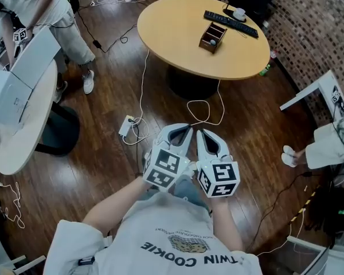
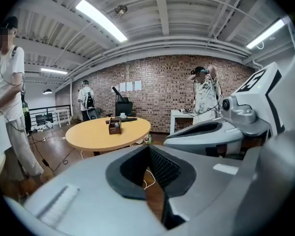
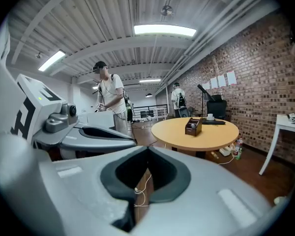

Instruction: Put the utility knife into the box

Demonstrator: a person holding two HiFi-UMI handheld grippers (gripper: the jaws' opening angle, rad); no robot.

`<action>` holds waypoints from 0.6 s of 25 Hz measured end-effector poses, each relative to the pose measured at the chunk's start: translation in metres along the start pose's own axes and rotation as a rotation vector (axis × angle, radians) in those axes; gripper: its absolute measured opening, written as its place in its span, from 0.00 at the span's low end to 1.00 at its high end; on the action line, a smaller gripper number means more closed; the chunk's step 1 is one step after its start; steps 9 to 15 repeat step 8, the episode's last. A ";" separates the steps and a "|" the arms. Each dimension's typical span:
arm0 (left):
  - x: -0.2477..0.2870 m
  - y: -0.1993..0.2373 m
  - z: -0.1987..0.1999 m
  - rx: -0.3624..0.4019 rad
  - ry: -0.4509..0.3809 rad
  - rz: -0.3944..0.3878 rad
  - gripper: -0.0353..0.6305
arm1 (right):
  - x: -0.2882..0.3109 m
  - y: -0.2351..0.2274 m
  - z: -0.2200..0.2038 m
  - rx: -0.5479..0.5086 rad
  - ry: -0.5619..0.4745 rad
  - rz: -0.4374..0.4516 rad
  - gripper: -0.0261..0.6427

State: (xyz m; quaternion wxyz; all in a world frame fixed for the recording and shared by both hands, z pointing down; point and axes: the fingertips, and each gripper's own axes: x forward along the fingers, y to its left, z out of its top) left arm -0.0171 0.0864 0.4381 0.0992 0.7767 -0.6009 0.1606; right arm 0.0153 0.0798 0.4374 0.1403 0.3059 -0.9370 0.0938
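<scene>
Wooden box (image 1: 212, 37), rectangular and compartmented, stands on round tan table (image 1: 178, 33) beside black keyboard (image 1: 230, 23). Left gripper (image 1: 187, 129) and right gripper (image 1: 199, 133), smooth grey plastic: jaws together, empty. Utility knife cannot be made out.

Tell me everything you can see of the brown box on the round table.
The box is small, dark brown and wood-like, open on top, with a divider between compartments; a small pale round thing lies in one. It stands upright on the round tan table, beside a black keyboard.
</scene>
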 end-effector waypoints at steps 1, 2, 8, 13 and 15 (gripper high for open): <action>-0.003 -0.002 0.000 -0.003 -0.003 -0.004 0.06 | -0.003 0.003 0.000 0.001 0.001 -0.004 0.04; -0.006 -0.004 -0.001 -0.006 -0.005 -0.008 0.06 | -0.006 0.005 0.000 0.002 0.002 -0.008 0.04; -0.019 -0.013 -0.007 -0.012 0.005 -0.019 0.06 | -0.020 0.014 -0.006 0.013 0.013 -0.018 0.04; -0.019 -0.013 -0.007 -0.012 0.005 -0.019 0.06 | -0.020 0.014 -0.006 0.013 0.013 -0.018 0.04; -0.019 -0.013 -0.007 -0.012 0.005 -0.019 0.06 | -0.020 0.014 -0.006 0.013 0.013 -0.018 0.04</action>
